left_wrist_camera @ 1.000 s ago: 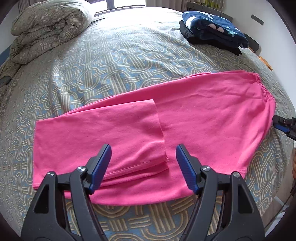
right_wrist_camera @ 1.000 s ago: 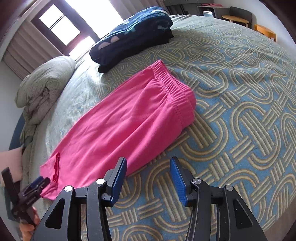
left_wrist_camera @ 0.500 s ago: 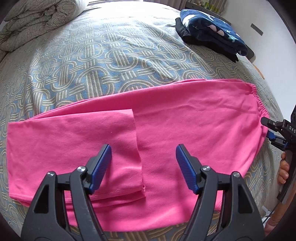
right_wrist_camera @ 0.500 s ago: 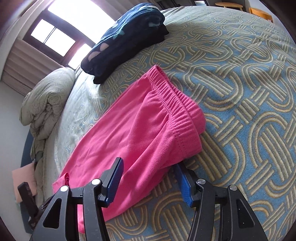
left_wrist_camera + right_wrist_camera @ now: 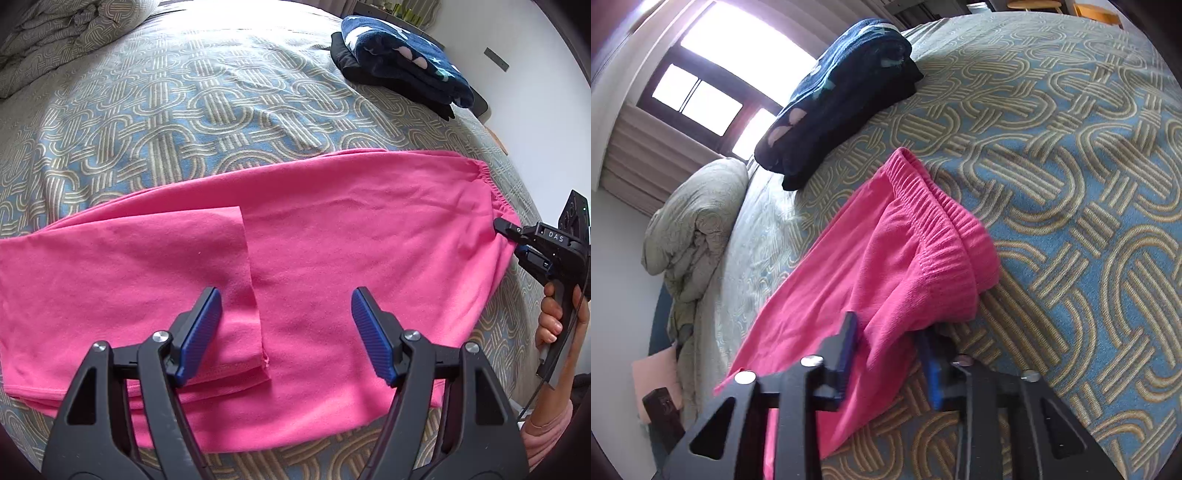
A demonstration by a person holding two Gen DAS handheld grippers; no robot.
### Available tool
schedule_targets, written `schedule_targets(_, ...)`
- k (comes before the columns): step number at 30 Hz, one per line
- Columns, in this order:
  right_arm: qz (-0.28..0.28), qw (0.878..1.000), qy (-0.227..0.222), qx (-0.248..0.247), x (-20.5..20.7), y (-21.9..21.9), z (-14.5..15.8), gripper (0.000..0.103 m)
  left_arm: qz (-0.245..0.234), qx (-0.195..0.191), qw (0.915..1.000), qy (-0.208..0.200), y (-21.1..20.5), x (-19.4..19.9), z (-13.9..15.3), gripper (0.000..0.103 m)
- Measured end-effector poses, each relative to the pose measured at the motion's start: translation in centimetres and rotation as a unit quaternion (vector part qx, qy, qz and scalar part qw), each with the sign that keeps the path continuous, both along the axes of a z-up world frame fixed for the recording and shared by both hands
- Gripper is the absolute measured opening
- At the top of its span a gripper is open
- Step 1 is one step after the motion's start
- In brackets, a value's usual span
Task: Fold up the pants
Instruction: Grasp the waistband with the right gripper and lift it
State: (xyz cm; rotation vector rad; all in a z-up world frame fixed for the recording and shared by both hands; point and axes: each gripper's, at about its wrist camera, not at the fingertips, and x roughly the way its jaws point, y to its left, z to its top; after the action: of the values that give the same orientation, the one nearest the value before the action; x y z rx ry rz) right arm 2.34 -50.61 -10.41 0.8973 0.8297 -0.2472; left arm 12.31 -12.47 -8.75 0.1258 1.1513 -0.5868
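Pink pants (image 5: 332, 236) lie flat across the patterned bed cover (image 5: 166, 110), legs stacked, running sideways along the bed's near edge. Left end: leg cuffs already turned back over the legs, cut edge of that flap (image 5: 247, 266) sitting about mid-length.

Left gripper (image 5: 286, 332) hovers over the flap edge and near hem, fingers (image 5: 201, 328) spread wide, nothing between them, no contact with cloth visible.

Right end: elastic waistband (image 5: 934, 236), gathered and ribbed, slightly bunched. Right gripper (image 5: 886, 350) is at the waistband's near corner, jaws closing with the pink cloth between them; fingers (image 5: 847, 343) look to be pinching the fabric already, corner lifted slightly off the bed.

Handling, judged: light jersey knit, soft, fully limp, no stiffness to carry a fold. Droops from any pinch point, so it wants two holds. Not slippery on the ribbed pads, not fragile. Stacked layers can slide apart if only the top one is caught. Best holds: the thick waistband corners, which give bulk to bite on, and the doubled near hem at the left. Drag on the textured cover may wrinkle it.

Beyond: folded navy blanket (image 5: 402, 55), rolled duvet (image 5: 694, 210).
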Motion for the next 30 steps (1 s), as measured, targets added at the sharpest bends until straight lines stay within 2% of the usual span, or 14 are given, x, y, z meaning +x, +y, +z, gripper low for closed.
schedule_targets(3,-0.008,1.000,-0.008,0.007,0.1,0.0,0.1,0.010,0.008,-0.014,0.9998,0.010,0.4,-0.2,0.4,0.073)
schedule_targets(7,0.001,0.999,-0.017,-0.034,0.5,1.1,2.0,0.009,0.014,-0.013,0.9997,0.016,0.8,-0.5,0.8,0.073)
schedule_targets(9,0.013,0.997,-0.022,-0.078,1.0,2.3,3.7,0.009,0.020,-0.020,0.9994,0.021,1.4,-0.6,1.0,0.073)
schedule_targets(11,0.037,0.989,-0.032,-0.143,1.7,4.5,6.0,0.009,0.030,-0.031,0.9987,0.029,2.3,-0.6,1.1,0.073)
schedule_targets(14,0.106,0.966,-0.058,-0.227,3.2,9.9,8.7,0.009,0.055,-0.048,0.9964,0.041,4.4,-0.1,1.3,0.073)
schedule_targets(15,0.140,0.956,-0.069,-0.248,3.7,12.2,9.3,0.009,0.066,-0.051,0.9956,0.044,5.2,0.1,1.3,0.073)
schedule_targets(17,0.216,0.928,-0.091,-0.290,4.5,17.6,9.9,0.009,0.088,-0.047,0.9940,0.043,6.8,0.5,1.3,0.073)
schedule_targets(19,0.301,0.898,-0.101,-0.305,5.1,23.1,9.2,0.009,0.109,-0.049,0.9919,0.042,8.7,0.7,1.4,0.073)
schedule_targets(21,0.372,0.872,-0.090,-0.306,5.4,27.5,7.5,0.009,0.129,-0.059,0.9889,0.046,10.4,0.7,1.4,0.073)
schedule_targets(23,0.419,0.851,-0.073,-0.307,5.3,30.6,5.5,0.009,0.143,-0.069,0.9859,0.054,11.7,0.8,1.3,0.073)
schedule_targets(24,0.434,0.845,-0.063,-0.306,5.1,31.4,4.7,0.009,0.145,-0.073,0.9852,0.056,12.1,0.7,1.3,0.073)
schedule_targets(26,0.442,0.848,-0.054,-0.288,4.5,31.3,3.7,0.009,0.140,-0.080,0.9853,0.055,12.2,0.5,1.4,0.073)
schedule_targets(28,0.427,0.864,-0.048,-0.263,4.0,29.5,3.6,0.010,0.125,-0.087,0.9869,0.054,11.4,0.4,1.7,0.073)
schedule_targets(30,0.387,0.886,-0.040,-0.253,3.5,26.7,4.1,0.012,0.101,-0.092,0.9892,0.054,9.6,0.5,2.1,0.073)
